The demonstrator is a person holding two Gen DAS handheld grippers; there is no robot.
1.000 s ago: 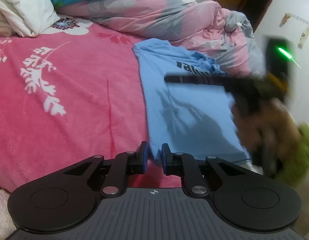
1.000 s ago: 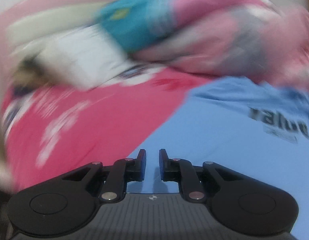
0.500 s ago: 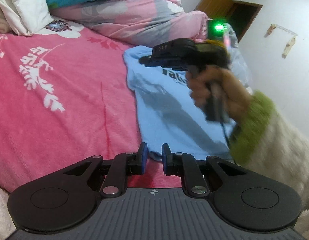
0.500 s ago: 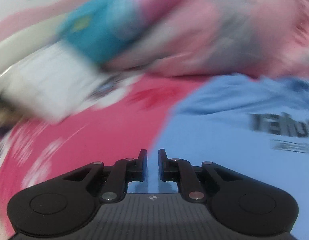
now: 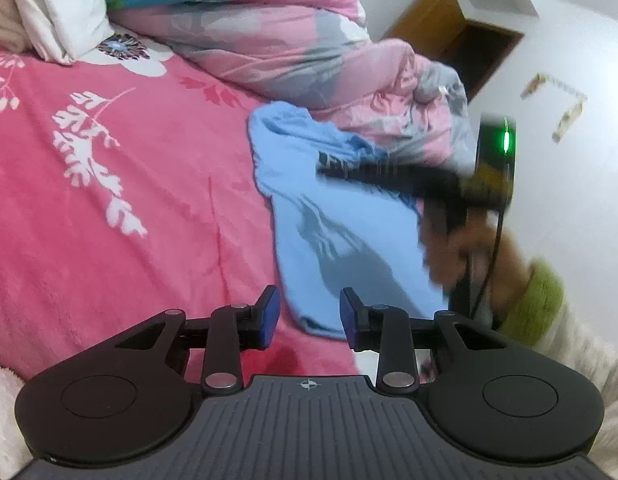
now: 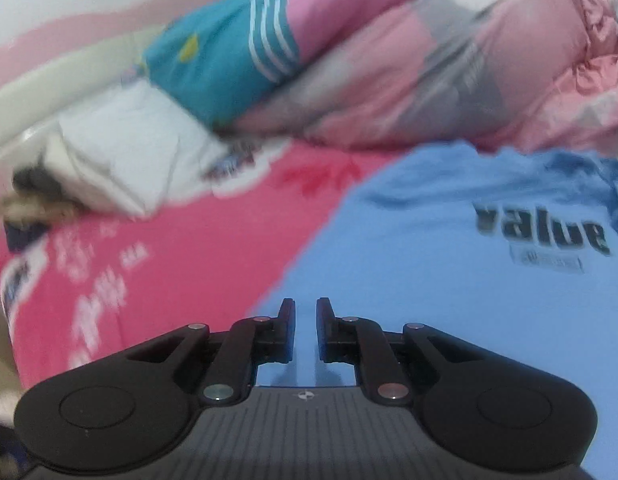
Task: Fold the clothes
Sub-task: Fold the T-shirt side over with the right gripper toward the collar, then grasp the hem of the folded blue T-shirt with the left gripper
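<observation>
While the left claw [image 5: 309, 316] gapes empty, the right claw [image 6: 305, 330] hangs slightly parted above the shirt [image 6: 449, 280].

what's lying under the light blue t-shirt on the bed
The light blue t-shirt lies flat on the pink floral bedsheet. Whether anything else sits beneath it cannot be seen; the fabric covers it.

Light blue T-shirt [image 6: 449, 300] with black lettering; pink bedsheet [image 5: 109, 220] with white leaf print; pink-grey quilt [image 5: 289, 52]; teal, white-striped pillow [image 6: 221, 56].
</observation>
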